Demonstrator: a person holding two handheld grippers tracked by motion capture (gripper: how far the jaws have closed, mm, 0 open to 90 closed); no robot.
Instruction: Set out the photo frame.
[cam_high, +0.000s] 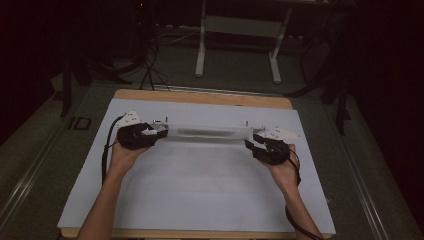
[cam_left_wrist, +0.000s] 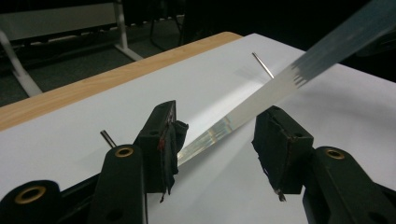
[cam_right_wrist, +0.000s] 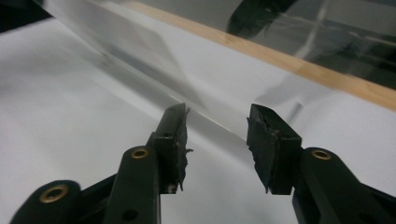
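Note:
A long clear plastic strip (cam_high: 205, 132) lies crosswise on the white board (cam_high: 200, 190), between thin upright metal pins (cam_high: 156, 120). My left gripper (cam_high: 152, 132) is at its left end and my right gripper (cam_high: 255, 142) at its right end. In the left gripper view the strip (cam_left_wrist: 243, 112) runs between the wide-apart jaws of the gripper (cam_left_wrist: 219, 116), close to the left pad (cam_left_wrist: 170, 140), and the pads do not press on it. In the right gripper view the strip (cam_right_wrist: 140, 60) ends just ahead of the gripper (cam_right_wrist: 219, 114), whose jaws stand apart.
The board rests on a wooden table whose far edge (cam_high: 200, 97) shows behind the strip. Two pins (cam_left_wrist: 263, 65) (cam_left_wrist: 108, 138) stick up from the board. Beyond the table stand a white metal frame (cam_high: 235, 25) and dark cables (cam_high: 147, 70) on the floor.

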